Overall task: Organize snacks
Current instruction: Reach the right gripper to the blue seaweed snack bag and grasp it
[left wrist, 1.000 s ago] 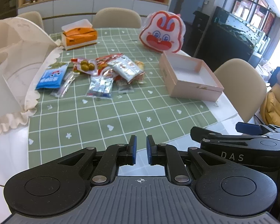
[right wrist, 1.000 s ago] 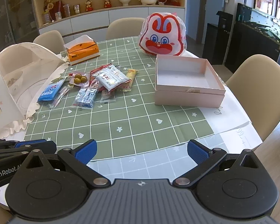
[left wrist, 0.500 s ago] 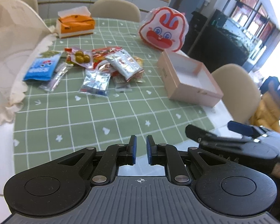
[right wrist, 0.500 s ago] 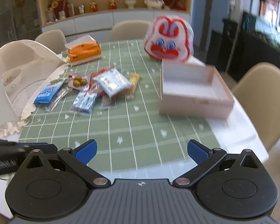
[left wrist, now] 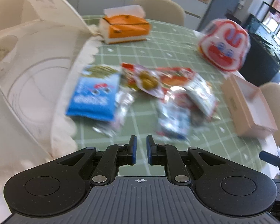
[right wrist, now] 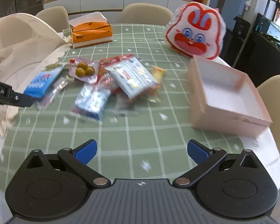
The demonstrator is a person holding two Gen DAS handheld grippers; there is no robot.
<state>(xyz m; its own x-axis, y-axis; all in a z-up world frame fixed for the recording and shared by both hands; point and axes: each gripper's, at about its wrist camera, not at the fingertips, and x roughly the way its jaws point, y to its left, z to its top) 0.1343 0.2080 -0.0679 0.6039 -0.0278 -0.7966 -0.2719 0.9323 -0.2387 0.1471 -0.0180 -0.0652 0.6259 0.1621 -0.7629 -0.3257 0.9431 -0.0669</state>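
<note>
Nothing has been sorted yet, as far as these views show: the pink box [right wrist: 231,95] ahead and to the right of your right gripper [right wrist: 141,149] stands open with its white floor bare, and every snack packet lies out on the green checked tablecloth [right wrist: 140,136]. Your right gripper hangs over bare cloth with its blue pads spread wide and nothing between them. Your left gripper [left wrist: 140,148] has its pads drawn nearly together, only a narrow slit showing, and it pinches nothing. The pile sits straight ahead of both tools. From the left gripper, the blue packet [left wrist: 95,95] lies ahead to the left, partly resting on the lace edge of the white food cover [left wrist: 28,59]; the packet of green olives [left wrist: 147,78] is further ahead near the middle; a silvery blue packet [left wrist: 174,121] lies closest, just ahead and slightly right, though blur makes its edges hard to read. From the right gripper, a large white packet [right wrist: 130,76] lies on top of the heap ahead and a little left, overlapping red wrappers beneath it. The orange tissue box [right wrist: 91,31] and the rabbit-face bag [right wrist: 194,31] stand beyond the pile, well apart from it. I judge you are at the approach, before the first pick: the whole job of moving packets into the box remains, and your left pads must part before they can take anything.
</note>
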